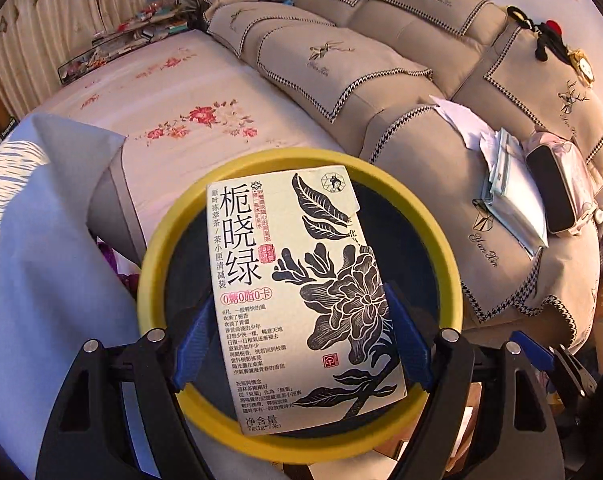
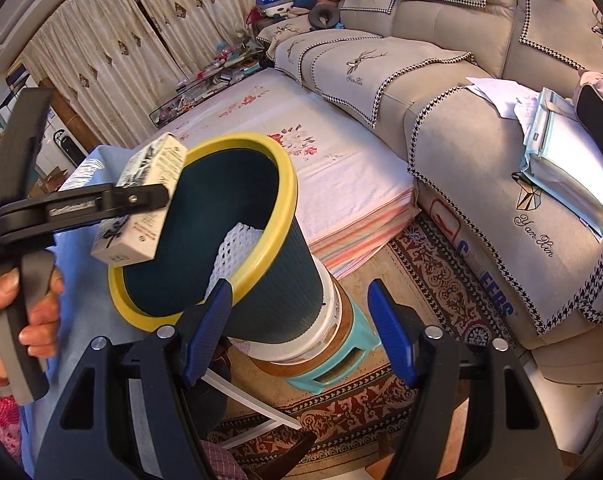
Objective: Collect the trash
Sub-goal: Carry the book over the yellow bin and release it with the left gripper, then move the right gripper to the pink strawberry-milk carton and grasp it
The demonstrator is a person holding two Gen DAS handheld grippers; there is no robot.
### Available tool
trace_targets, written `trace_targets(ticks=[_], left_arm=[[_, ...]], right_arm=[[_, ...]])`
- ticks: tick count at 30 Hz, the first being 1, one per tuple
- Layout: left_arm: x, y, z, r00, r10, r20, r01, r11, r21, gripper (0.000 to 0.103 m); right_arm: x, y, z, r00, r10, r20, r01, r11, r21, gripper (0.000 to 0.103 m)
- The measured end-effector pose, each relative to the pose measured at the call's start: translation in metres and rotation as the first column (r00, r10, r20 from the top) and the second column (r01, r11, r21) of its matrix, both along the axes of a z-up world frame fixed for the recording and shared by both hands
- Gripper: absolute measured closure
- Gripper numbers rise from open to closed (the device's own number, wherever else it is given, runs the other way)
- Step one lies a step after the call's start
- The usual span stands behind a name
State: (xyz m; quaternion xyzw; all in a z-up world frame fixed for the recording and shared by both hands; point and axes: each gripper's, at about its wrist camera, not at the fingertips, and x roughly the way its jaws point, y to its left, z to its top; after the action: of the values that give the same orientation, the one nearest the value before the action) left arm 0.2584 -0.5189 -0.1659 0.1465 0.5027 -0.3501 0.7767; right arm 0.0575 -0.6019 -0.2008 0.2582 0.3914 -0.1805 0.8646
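The left gripper, nearest the left wrist camera, has its blue ribbed pads pressed against the two long edges of a flat cream cardboard tea box. The jaws stand wide, closed on the full width of the box. The box face carries large black Chinese characters, a black woodcut-style flower with leaves, small columns of text, a pink-outlined label and a small red seal. Its top flap is slightly lifted.

The box is held directly above the mouth of a dark teal ribbed waste bin with a yellow rim. In the right wrist view the box is tilted, its lower corner over the near side of the rim. A hand grips the left gripper's handle.

White foam netting lies inside the bin. The bin stands on a white container stacked on a turquoise plastic stool.

The right gripper is empty, jaws spread wide, its left pad in front of the rim; contact cannot be determined.
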Motion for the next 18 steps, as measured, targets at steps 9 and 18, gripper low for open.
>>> trace_targets(ticks=[9, 18], left_arm=[[0.000, 0.029, 0.024, 0.996, 0.083, 0.034, -0.081, 0.995, -0.052, 0.014], [-0.065, 0.161, 0.124, 0.963, 0.211, 0.169, -0.170, 0.958, -0.230, 0.008]], right_arm=[[-0.007, 0.003, -0.003, 1.000, -0.003, -0.015, 0.003, 1.000, 0.000, 0.036], [0.006, 0.027, -0.001, 0.998, 0.065, -0.015, -0.065, 0.998, -0.006, 0.036]])
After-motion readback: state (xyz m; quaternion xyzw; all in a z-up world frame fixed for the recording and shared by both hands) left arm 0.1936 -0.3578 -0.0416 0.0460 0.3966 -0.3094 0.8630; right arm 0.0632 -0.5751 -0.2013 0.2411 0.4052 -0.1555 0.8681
